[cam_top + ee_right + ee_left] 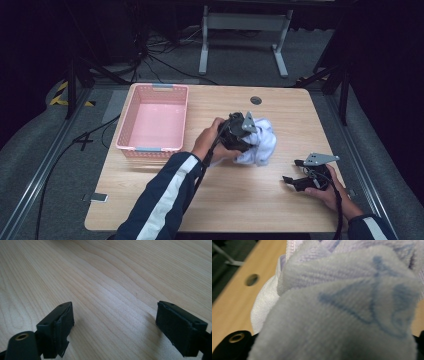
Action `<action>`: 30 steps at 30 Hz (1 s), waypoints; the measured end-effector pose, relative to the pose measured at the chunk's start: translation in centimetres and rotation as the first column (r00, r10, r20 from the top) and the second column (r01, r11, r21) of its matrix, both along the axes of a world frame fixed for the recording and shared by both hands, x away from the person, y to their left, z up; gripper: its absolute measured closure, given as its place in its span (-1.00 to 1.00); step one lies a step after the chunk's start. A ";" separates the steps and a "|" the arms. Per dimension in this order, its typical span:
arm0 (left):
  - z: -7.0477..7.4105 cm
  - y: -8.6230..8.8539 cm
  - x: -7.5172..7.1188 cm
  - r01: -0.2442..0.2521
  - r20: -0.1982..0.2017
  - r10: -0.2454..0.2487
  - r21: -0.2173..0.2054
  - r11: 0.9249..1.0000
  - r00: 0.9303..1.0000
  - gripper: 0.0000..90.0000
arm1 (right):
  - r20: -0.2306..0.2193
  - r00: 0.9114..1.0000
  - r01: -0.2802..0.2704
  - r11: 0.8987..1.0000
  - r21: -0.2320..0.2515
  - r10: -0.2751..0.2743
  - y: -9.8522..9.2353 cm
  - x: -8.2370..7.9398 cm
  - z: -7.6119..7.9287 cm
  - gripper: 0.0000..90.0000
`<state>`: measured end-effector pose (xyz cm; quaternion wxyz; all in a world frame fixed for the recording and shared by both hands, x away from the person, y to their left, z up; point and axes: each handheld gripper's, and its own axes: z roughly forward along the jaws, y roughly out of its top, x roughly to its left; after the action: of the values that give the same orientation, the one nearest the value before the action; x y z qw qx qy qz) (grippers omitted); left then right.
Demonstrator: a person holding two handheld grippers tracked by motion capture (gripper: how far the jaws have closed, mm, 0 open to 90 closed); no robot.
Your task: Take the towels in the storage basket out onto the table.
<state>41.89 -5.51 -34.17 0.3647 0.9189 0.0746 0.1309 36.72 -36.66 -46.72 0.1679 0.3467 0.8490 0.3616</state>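
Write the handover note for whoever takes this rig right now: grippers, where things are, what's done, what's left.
Left gripper: pushed into the crumpled cloth mid-table; cloth fills the space in front of its camera, grip not confirmed.
Right gripper: open, nothing between the jaws, resting low near the table's right front.
Basket: pink, left rear of the table, nothing in it.
Done: left gripper has reached the cloth.
Left, likely: secure the cloth and move it to the basket.
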 end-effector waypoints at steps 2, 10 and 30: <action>-1.6 -0.7 -0.5 0.012 -0.038 -0.012 0.017 1.000 0.999 0.23 | 0.001 1.000 0.000 1.000 0.001 0.000 0.0 0.0 0.0 -0.67; -4.2 -0.8 -1.4 -0.017 -0.098 0.022 0.046 0.999 0.995 -0.53 | 0.000 1.000 -0.001 1.000 -0.002 0.001 0.0 0.0 0.0 -0.67; -8.8 -1.9 -3.2 -0.018 -0.093 0.020 0.018 1.000 0.995 -0.70 | 0.067 0.997 0.023 0.991 0.131 -0.032 -0.2 1.1 3.8 -0.46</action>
<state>38.67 -7.37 -42.98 0.3518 0.9263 0.0990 0.0921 37.77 -36.81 -42.92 0.1792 0.3559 0.8125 0.4255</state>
